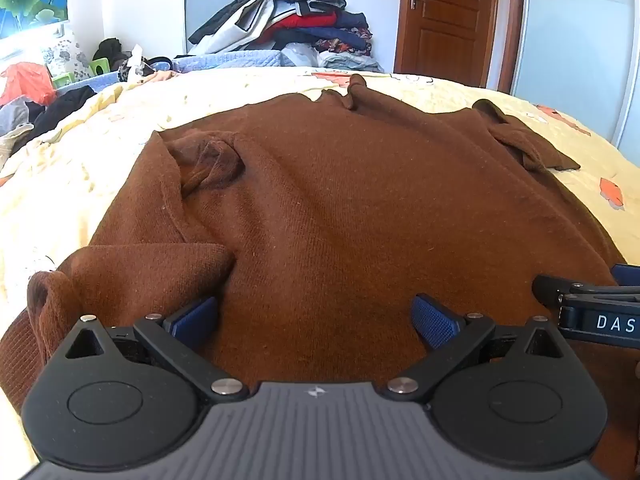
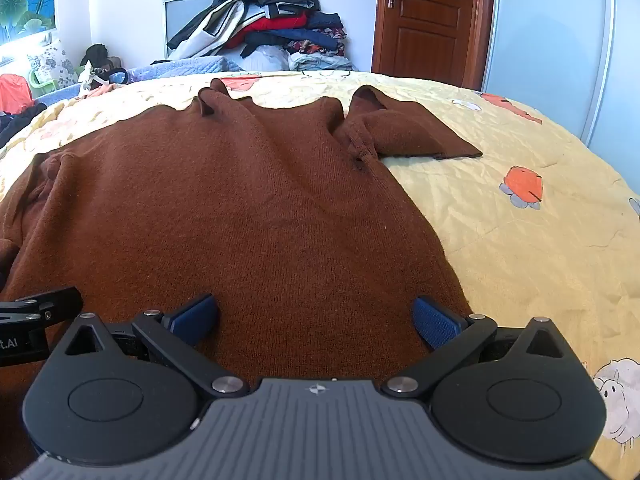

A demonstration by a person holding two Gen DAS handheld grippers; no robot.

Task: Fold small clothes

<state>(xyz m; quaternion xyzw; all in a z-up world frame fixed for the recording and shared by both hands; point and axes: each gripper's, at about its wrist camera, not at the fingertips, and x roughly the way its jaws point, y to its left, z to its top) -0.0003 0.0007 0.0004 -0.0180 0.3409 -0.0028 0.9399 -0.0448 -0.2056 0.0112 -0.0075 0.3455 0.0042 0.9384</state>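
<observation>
A brown knit sweater (image 1: 340,200) lies spread on the bed, collar at the far side, hem toward me. Its left sleeve (image 1: 160,256) is folded in and bunched over the body; its right sleeve (image 2: 404,128) sticks out short onto the bedcover. My left gripper (image 1: 316,320) hovers open over the hem's left part, nothing between its blue pads (image 1: 192,318). My right gripper (image 2: 316,320) stands open above the hem's right part, near the sweater's right edge. The right gripper's side (image 1: 592,312) shows at the left wrist view's right edge. The left gripper's side (image 2: 28,320) shows at the right wrist view's left edge.
The bed has a pale yellow cover (image 2: 520,240) with cartoon prints. A tall pile of clothes (image 1: 296,16) sits beyond the far edge. Loose garments and green boxes (image 1: 36,96) lie at the far left. A wooden door (image 1: 448,16) and a wardrobe (image 2: 560,40) stand at the right.
</observation>
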